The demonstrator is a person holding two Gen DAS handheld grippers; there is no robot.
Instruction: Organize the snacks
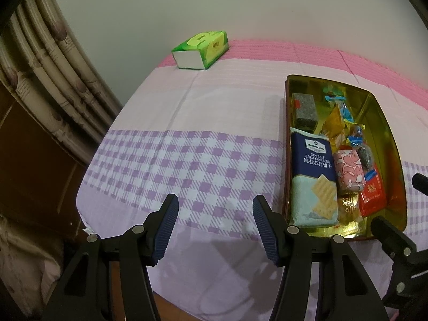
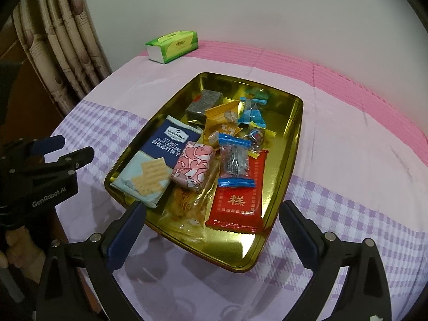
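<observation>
A gold tin tray sits on the checked cloth and holds several snacks: a blue soda cracker pack, a pink packet, a red packet, a grey block and small wrapped sweets. The tray also shows in the left wrist view with the cracker pack. My right gripper is open and empty over the tray's near edge. My left gripper is open and empty over bare cloth left of the tray; it also shows in the right wrist view.
A green tissue pack lies at the far edge of the table, also in the right wrist view. A curtain hangs at the left. The table's edge runs along the left and front.
</observation>
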